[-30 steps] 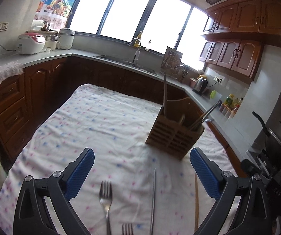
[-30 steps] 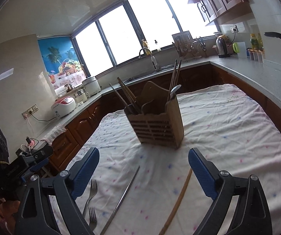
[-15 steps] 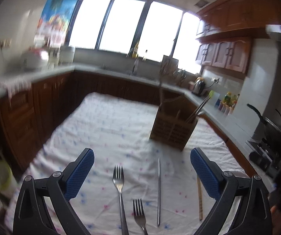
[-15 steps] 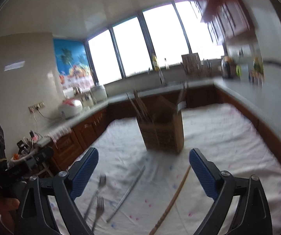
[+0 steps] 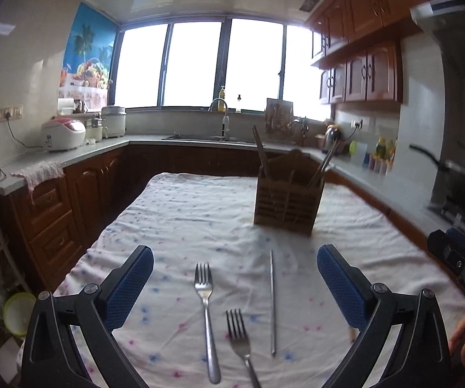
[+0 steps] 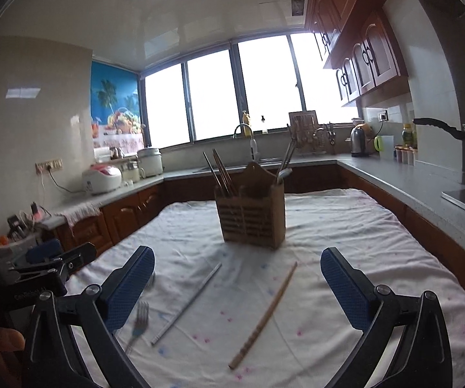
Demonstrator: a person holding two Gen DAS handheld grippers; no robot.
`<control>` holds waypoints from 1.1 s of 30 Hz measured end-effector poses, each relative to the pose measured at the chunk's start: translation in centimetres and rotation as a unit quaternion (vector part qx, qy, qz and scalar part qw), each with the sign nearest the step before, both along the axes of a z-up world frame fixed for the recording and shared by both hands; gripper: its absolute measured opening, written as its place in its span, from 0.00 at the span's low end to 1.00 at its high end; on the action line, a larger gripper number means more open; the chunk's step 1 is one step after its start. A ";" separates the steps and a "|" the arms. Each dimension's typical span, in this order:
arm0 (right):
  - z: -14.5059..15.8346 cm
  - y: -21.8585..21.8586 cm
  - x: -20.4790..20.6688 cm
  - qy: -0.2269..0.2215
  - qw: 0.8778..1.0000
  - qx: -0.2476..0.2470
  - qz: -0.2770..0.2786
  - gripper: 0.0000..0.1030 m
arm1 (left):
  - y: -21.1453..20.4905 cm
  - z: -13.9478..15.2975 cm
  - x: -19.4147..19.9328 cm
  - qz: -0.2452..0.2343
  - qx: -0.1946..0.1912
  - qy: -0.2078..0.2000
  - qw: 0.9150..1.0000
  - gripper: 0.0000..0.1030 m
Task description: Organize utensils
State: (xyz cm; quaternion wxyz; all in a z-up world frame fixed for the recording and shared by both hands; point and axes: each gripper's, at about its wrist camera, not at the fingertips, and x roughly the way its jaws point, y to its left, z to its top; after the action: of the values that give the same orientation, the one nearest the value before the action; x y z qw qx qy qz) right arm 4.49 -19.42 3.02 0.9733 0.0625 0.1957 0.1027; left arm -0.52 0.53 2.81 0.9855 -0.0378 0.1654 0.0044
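Left wrist view now shows a second fork point(image 5: 240, 339) beside the first fork point(image 5: 204, 304).

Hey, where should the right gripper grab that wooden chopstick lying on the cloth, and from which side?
Probably mid-shaft. The wooden chopstick lies flat on the cloth, slanting toward the holder, clear of the metal chopstick. Bring the open right gripper down from above, fingers straddling across its width; it is thin, so they must nearly touch the cloth.
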 end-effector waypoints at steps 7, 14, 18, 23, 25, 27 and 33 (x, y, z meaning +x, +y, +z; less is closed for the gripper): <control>-1.6 0.3 -0.9 -0.008 1.000 -0.018 -0.003 1.00 | -1.3 -0.6 0.1 0.007 0.026 0.015 1.000 0.99; -2.0 -0.1 -1.3 -0.019 1.000 -0.022 -0.010 1.00 | -1.3 -1.4 0.5 0.022 0.036 0.009 0.999 0.99; -2.1 -0.3 -1.4 -0.022 0.999 -0.023 -0.012 1.00 | -1.2 -1.6 0.4 0.027 0.037 0.005 0.999 0.99; -2.1 -0.5 -1.4 -0.022 0.999 -0.022 -0.015 1.00 | -0.9 -2.2 0.6 0.030 0.038 0.003 0.999 0.99; -2.1 -0.4 -1.5 -0.021 0.999 -0.022 -0.015 1.00 | -0.7 -2.3 0.6 0.030 0.039 0.002 0.999 0.99; -2.1 -0.5 -1.5 -0.021 0.999 -0.020 -0.016 1.00 | -0.6 -2.5 0.5 0.032 0.040 0.001 0.999 0.99; -2.1 -0.7 -1.4 -0.017 0.999 -0.020 -0.018 1.00 | -0.4 -2.6 0.6 0.035 0.041 0.001 0.999 0.99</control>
State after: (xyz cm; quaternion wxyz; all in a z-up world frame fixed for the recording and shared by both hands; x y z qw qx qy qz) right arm 3.07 -20.13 0.91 0.9793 0.0453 0.1795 0.0821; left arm 0.08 0.09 0.16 0.9853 -0.0032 0.1648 0.0455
